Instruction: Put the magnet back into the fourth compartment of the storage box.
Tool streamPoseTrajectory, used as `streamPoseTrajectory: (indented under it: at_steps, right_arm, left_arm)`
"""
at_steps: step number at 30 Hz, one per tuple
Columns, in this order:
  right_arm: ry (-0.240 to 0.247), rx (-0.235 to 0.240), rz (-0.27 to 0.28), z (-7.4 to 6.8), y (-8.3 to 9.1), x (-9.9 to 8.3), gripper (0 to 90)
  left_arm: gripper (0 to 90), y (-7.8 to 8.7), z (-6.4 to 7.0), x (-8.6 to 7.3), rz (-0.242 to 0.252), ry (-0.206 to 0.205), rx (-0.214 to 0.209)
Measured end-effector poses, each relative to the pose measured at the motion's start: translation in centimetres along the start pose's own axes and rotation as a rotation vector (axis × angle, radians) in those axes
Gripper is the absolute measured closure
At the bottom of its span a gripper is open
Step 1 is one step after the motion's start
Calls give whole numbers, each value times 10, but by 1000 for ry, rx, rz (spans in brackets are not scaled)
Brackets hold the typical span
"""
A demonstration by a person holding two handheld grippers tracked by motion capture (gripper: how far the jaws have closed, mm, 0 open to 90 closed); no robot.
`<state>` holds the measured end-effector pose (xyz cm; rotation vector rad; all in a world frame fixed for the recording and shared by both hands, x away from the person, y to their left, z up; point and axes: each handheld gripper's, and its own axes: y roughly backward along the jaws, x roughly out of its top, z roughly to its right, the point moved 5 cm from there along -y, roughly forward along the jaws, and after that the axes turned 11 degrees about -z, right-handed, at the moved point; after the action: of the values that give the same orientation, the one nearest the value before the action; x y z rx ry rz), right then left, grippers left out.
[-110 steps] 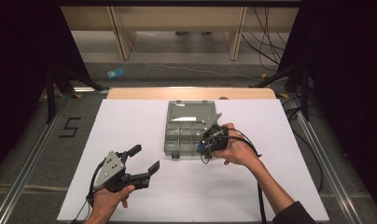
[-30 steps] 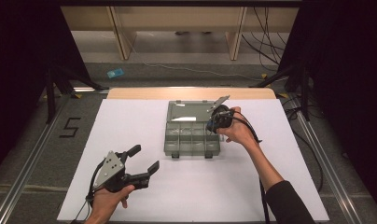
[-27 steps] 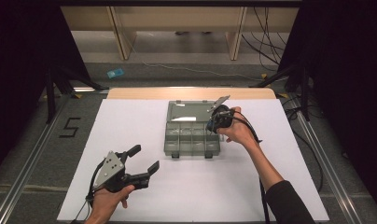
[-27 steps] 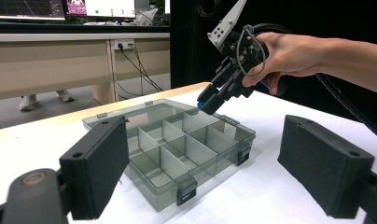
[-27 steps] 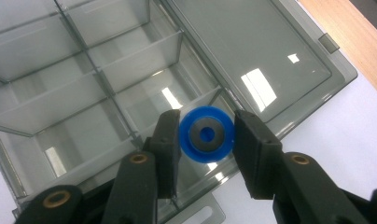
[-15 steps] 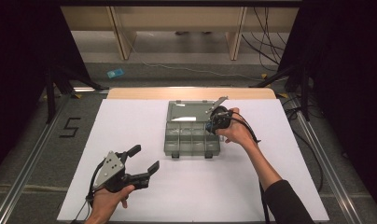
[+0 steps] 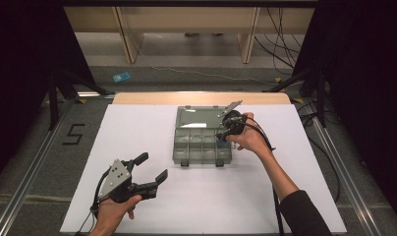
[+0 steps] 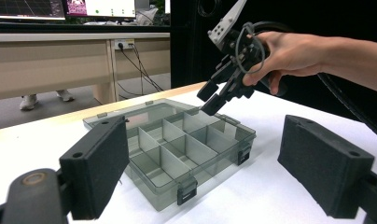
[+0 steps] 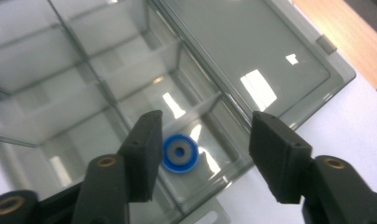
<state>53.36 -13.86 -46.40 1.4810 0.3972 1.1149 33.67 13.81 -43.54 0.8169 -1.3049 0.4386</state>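
Between the parted jaws of the right gripper (image 9: 203, 154) nothing is held — a blue ring-shaped part (image 9: 179, 153) is seen lying below them, just beside the left jaw's pad, on the floor of a corner compartment of the clear compartment box (image 7: 202, 146). Compared with a few seconds ago, the gripper has been carried from the box's near right side up to its far right corner, by the opened lid (image 9: 252, 60); with the jaws apart over the part, the piece is judged either just dropped there or about to be picked, and which cannot be told. The left gripper (image 7: 148, 169) is held well apart from the box, jaws spread wide and empty, unchanged — it is taken to be idle. Beyond the jaws, the box is set on a white table sheet (image 7: 137, 128); a wooden table edge (image 7: 201, 98), grey floor, desks and black curtains are seen behind.
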Motion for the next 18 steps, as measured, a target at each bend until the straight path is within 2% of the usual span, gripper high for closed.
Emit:
streamPoseTrajectory:
  at_steps: [7, 8, 14, 18]
  right_arm:
    - [-16, 0, 49, -9, 15, 4, 340]
    - [-25, 12, 49, -12, 16, 4, 333]
    - [4, 19, 62, -21, 20, 5, 317]
    - [-8, 25, 94, -27, 27, 6, 314]
  left_arm:
    - [156, -1, 0, 0, 1, 1, -3]
    - [156, 0, 0, 0, 1, 1, -3]
    - [156, 0, 0, 0, 3, 1, 0]
    - [156, 0, 0, 0, 3, -1, -1]
